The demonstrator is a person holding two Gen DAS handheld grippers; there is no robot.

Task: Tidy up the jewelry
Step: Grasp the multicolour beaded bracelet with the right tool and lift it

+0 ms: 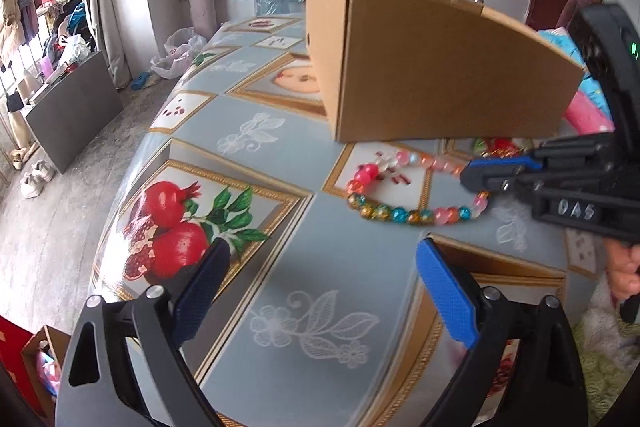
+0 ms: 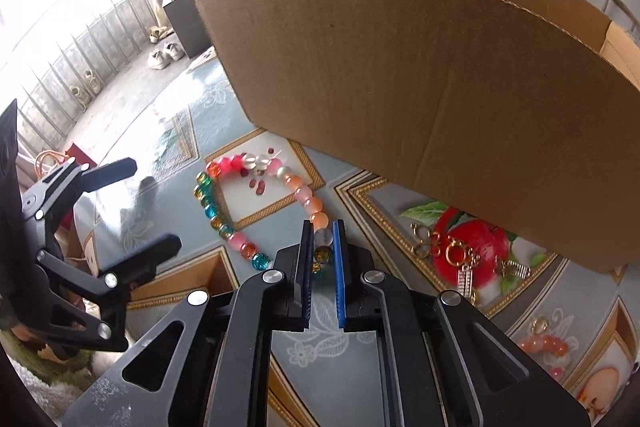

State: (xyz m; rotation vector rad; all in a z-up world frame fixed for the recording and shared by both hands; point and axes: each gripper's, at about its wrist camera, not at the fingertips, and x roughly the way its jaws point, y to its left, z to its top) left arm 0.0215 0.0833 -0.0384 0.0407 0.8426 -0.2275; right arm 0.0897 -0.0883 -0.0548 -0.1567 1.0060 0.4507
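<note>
My right fingers (image 2: 322, 227) are squeezed nearly together on one end of the beaded bracelet (image 2: 256, 203), with a clear bead and a gold-speckled one caught between the blue pads, while my left fingers (image 1: 320, 287) are spread wide apart, holding nothing, just hanging over the table (image 1: 280, 227). The bracelet is a loop of pink, peach, teal and amber glass beads lying flat on the table's fruit-and-flower patterned cover, right in front of the long side of the open cardboard box (image 2: 400, 67), near it but not touching as far as I can see. From the left wrist view the right gripper comes in from the right side and its fingers meet the bracelet at the loop's right edge. Off to the right of my right fingers there's a little pile of gold hair clips and charms (image 2: 460, 251) sitting on the printed red apple, just beside the box's bottom edge. Further right, near the table's edge, is another bracelet of peach beads (image 2: 548, 343), well apart from the one I'm gripping. The beads look a bit blurry in the left view.
</note>
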